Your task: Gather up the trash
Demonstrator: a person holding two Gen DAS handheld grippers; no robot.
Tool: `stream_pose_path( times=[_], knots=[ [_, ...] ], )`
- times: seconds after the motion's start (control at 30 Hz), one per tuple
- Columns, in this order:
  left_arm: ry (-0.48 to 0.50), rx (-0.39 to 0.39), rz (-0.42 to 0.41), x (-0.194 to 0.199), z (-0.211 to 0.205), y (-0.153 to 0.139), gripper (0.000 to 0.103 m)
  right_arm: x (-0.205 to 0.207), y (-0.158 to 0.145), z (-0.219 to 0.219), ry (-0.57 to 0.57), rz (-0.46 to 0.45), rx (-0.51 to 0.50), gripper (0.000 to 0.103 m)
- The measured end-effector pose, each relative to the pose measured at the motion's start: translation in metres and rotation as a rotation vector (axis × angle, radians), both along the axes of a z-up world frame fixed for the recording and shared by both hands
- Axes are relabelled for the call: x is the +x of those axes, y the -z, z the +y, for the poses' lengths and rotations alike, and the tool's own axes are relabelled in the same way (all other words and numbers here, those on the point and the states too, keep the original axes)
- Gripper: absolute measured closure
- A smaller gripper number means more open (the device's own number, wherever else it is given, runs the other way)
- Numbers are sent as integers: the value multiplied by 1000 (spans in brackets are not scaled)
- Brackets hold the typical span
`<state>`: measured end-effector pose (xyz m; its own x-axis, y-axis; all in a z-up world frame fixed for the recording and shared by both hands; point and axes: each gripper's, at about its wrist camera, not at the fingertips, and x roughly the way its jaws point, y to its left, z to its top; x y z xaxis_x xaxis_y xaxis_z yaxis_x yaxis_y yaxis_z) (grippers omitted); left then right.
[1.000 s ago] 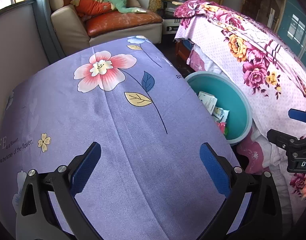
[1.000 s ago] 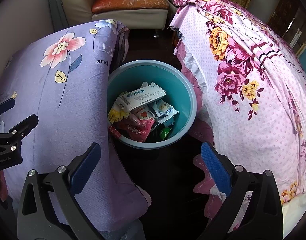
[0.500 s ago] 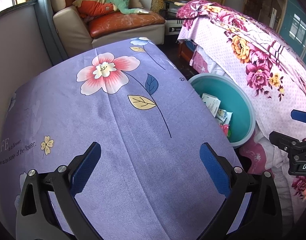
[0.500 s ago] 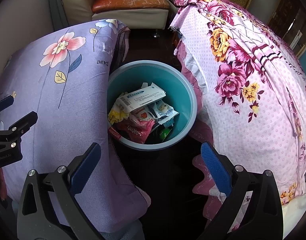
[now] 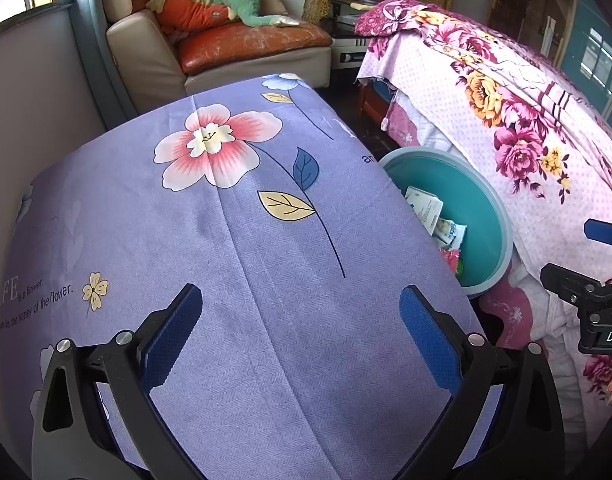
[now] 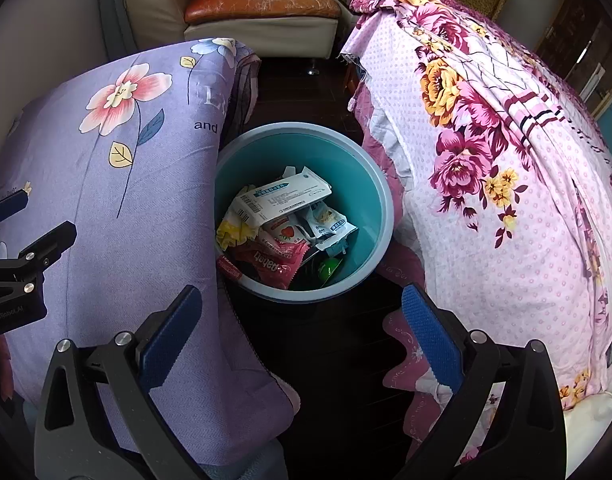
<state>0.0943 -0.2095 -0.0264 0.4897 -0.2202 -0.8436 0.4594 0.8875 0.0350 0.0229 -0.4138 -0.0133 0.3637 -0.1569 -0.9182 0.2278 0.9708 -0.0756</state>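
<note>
We see our left tongs (image 5: pixel 300 328) spread wide with nothing between their blue pads, hovering over the lilac bed cover printed with a pink flower (image 5: pixel 234 240) that fills the middle of the left wrist view. Our right tongs (image 6: pixel 302 330) are likewise wide apart and empty, held above the dark floor (image 6: pixel 337 352) at the bottom centre of the right wrist view. Just beyond them, in the middle of that frame, stands the round teal plastic bin (image 6: pixel 369 184), wedged between the lilac cover on the left and the pink floral bedspread with magenta and orange roses (image 6: pixel 505 200) on the right. Inside the bin lies the trash: a white flat packet with blue print (image 6: pixel 290 196) on top, a red snack wrapper (image 6: pixel 274 258) below it, and a small green piece (image 6: pixel 329 268) near the bottom. A cream sofa with an orange cushion (image 6: pixel 258 4) sits at the upper centre.
</note>
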Motion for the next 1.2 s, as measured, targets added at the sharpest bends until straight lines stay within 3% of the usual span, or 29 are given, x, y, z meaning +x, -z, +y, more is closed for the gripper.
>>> stream_pose_path(
  times=[1.2],
  knots=[
    [6,16,36,9,-2,14,4,4,14,-2,9,32,7,7]
  ],
)
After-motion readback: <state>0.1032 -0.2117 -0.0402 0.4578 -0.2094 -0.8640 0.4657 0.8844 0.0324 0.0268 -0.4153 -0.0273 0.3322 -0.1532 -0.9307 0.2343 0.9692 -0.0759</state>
